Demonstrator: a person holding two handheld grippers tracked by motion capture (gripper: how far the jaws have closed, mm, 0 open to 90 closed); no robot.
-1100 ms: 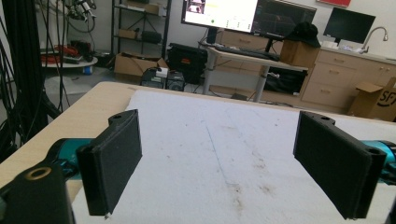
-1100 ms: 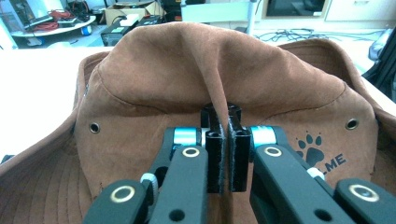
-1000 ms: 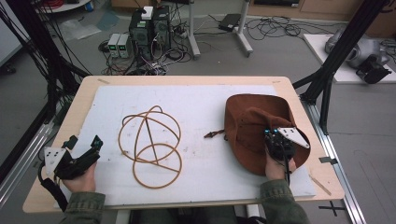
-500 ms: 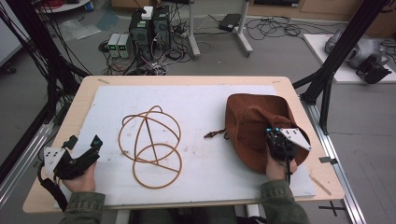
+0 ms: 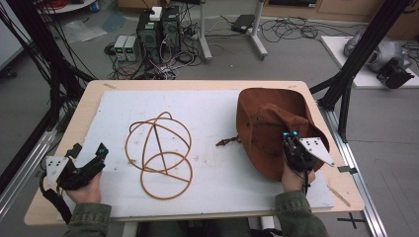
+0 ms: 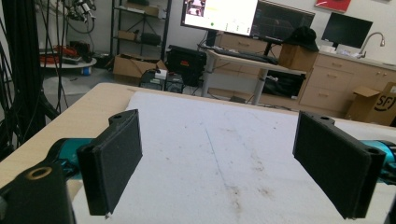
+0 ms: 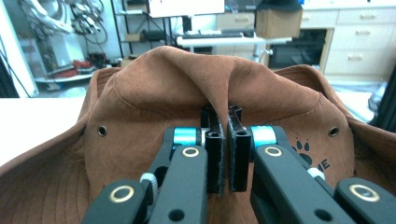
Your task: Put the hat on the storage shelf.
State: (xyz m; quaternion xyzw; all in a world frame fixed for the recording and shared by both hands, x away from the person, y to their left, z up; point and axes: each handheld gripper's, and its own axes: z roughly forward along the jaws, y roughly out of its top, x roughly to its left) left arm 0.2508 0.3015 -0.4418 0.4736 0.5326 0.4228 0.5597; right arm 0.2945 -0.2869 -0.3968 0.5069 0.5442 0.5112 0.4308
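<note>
A brown suede hat (image 5: pixel 269 128) lies on the right side of the white mat (image 5: pixel 212 113). My right gripper (image 5: pixel 290 136) is shut on a pinched fold of the hat's crown (image 7: pixel 223 100); in the right gripper view the two black jaws meet with the fabric squeezed between them. A wooden hoop frame (image 5: pixel 159 153), made of curved rings, lies on the mat left of centre. My left gripper (image 5: pixel 89 154) rests near the table's front left corner, jaws wide apart, and its pads (image 6: pixel 114 161) have only bare mat between them.
A thin brown cord (image 5: pixel 227 141) trails from the hat toward the frame. The wooden table (image 5: pixel 84 98) has black frame posts at both sides. Computers and cables lie on the floor beyond the far edge.
</note>
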